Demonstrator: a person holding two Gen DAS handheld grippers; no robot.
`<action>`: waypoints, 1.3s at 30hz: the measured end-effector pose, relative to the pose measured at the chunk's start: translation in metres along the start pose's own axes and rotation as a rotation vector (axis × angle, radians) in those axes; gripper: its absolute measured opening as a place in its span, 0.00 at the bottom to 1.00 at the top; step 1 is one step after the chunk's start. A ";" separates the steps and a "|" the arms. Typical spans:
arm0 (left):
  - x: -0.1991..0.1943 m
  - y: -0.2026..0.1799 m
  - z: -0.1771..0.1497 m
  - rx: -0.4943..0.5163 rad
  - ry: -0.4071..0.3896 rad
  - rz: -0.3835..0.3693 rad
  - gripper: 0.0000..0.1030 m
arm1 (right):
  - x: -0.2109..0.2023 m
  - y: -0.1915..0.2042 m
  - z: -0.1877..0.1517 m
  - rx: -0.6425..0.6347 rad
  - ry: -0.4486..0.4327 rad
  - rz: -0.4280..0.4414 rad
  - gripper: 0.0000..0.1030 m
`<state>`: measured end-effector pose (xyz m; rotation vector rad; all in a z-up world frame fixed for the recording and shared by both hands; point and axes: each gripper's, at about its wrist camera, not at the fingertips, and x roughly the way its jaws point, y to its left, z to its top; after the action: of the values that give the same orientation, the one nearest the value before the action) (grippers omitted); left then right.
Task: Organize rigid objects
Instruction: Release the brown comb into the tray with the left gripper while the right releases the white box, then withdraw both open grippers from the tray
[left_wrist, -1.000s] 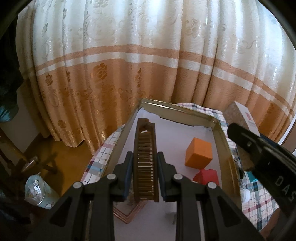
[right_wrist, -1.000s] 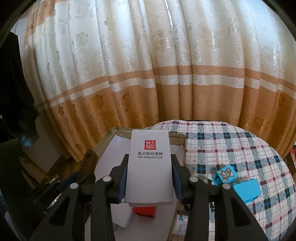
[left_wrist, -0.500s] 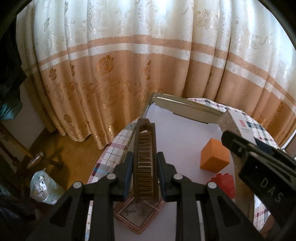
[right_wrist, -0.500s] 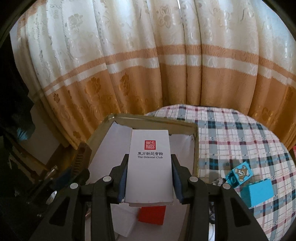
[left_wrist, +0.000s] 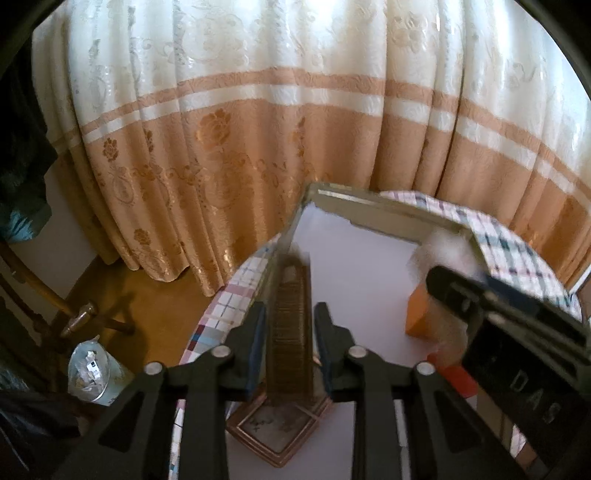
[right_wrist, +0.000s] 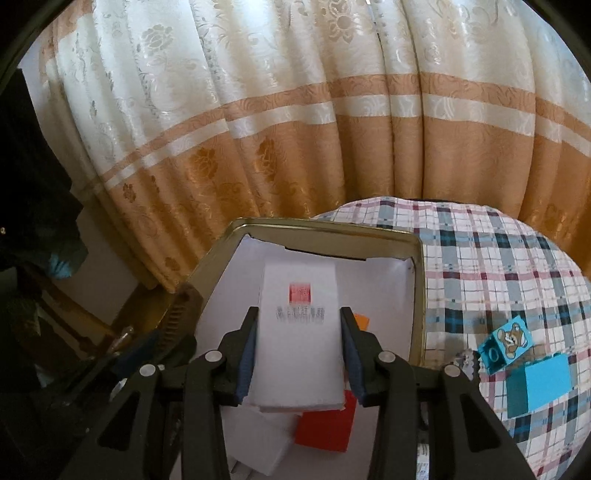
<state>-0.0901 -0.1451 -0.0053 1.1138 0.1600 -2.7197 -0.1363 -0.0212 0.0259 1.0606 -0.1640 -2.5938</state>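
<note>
Blocks (right_wrist: 324, 428) lie in the tin (right_wrist: 416, 295); bricks (right_wrist: 537, 384) right, on tablecloth (right_wrist: 480, 266).

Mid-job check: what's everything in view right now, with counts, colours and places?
tin: 1, gold rim, white lining, on the table
tablecloth: 1, plaid, covering the table
curtain: 1, cream and orange, behind the table
tower model: 1, brown, standing in the tin's left part
white box: 1, red seal, over the tin
lower white box: 1, lying in the tin
orange cube: 1, in the tin
red block: 1, in the tin
blue blocks: 2, turquoise, on the cloth right of the tin
left gripper: black, jaws just opening around the tower model
right gripper: black, jaws just opening around the white box
</note>
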 end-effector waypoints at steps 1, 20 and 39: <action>0.000 0.000 0.000 -0.015 0.008 -0.036 0.45 | -0.001 -0.001 -0.001 0.006 -0.003 0.011 0.55; -0.024 -0.017 -0.005 -0.012 -0.090 0.083 0.99 | -0.063 -0.049 -0.018 0.154 -0.244 -0.033 0.75; -0.041 -0.018 -0.032 -0.078 -0.192 0.105 0.99 | -0.086 -0.088 -0.051 0.176 -0.394 -0.232 0.75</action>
<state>-0.0441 -0.1161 0.0014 0.8111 0.1717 -2.6816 -0.0660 0.0918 0.0257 0.6377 -0.3901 -3.0240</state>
